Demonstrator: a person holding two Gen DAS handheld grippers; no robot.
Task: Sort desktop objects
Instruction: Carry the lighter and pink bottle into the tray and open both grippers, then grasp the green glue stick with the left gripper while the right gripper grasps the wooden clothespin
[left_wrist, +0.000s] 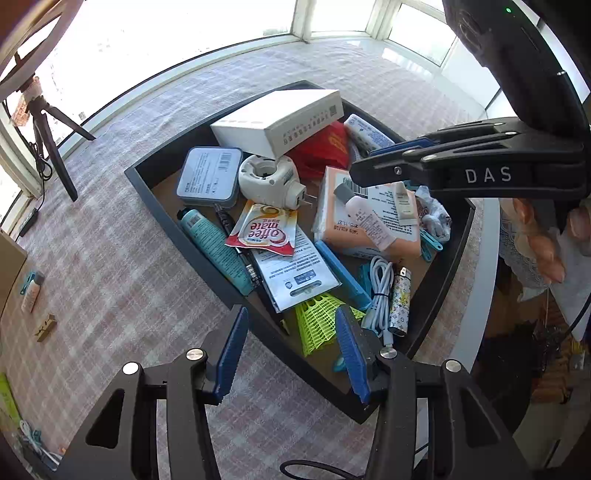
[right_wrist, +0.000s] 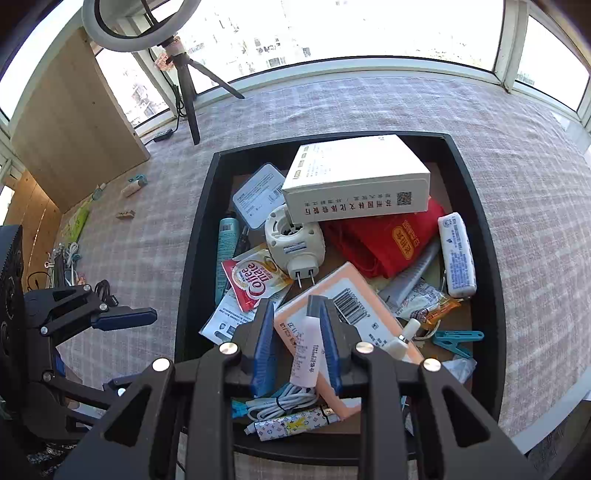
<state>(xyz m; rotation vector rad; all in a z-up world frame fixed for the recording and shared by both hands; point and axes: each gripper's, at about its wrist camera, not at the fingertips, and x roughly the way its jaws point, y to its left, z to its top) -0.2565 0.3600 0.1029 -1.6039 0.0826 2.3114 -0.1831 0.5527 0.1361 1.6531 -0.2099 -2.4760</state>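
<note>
A black tray (right_wrist: 192, 258) (left_wrist: 155, 184) full of mixed objects sits on the checked cloth. My right gripper (right_wrist: 297, 325) hangs over it, jaws open around a small pink tube with a grey cap (right_wrist: 306, 350) (left_wrist: 365, 218) that lies on an orange pack (right_wrist: 354, 295) (left_wrist: 332, 221). The pads (right_wrist: 328, 343) stand close beside the tube; contact is unclear. My left gripper (left_wrist: 291, 332) is open and empty over the tray's near corner, above a yellow-green shuttlecock (left_wrist: 317, 325). It shows at the left of the right wrist view (right_wrist: 125, 317).
The tray also holds a white box (right_wrist: 354, 181), a white plug-in device (right_wrist: 295, 243), a red bag (right_wrist: 388, 236), a coffee sachet (right_wrist: 255, 280), a teal tube (left_wrist: 214, 243), a cable (left_wrist: 380, 291) and a lighter (left_wrist: 400, 299). On the cloth lie a small tube (right_wrist: 133, 188), a wooden peg (right_wrist: 125, 214) and a tripod (right_wrist: 188, 96).
</note>
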